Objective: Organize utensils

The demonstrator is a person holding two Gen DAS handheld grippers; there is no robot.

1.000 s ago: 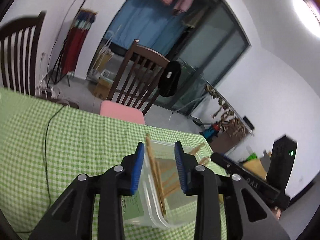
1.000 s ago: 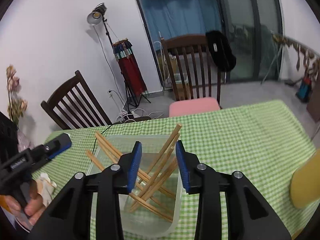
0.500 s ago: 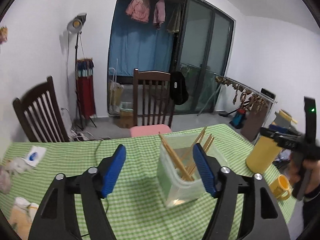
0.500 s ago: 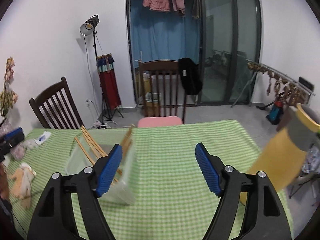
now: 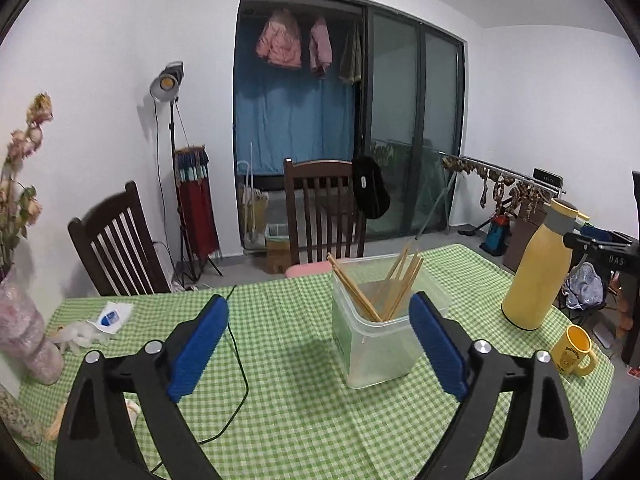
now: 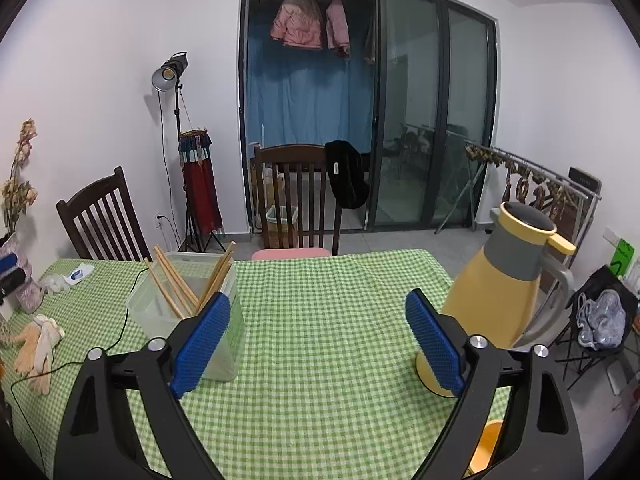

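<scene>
- Both tools are held above a bench covered in green checked cloth: the left tool with its blue pads spread wide and nothing between them, the right tool likewise spread and empty.
- The utensils, a bundle of wooden chopsticks, are seen standing crossed and leaning inside a clear plastic container, which rests upright on the cloth ahead of the left tool and toward its right pad.
- In the right wrist view the same chopsticks and container are found just behind the left-hand pad, well off the tool's centre line.
- A yellow flask and a yellow mug are set to the right of the container; a thin cable is draped across the cloth to its left.
- The sorting is judged to be largely finished, with no loose chopstick visible on the cloth.
- If the container is to be steadied or shifted, it is best approached squarely, with the wall gripped low and gently, since thin plastic is likely to flex.
- The splayed tips above the rim are best kept clear of the pads, lest the container be tipped.
- The flask and mug are to be given room by the right tool.
</scene>
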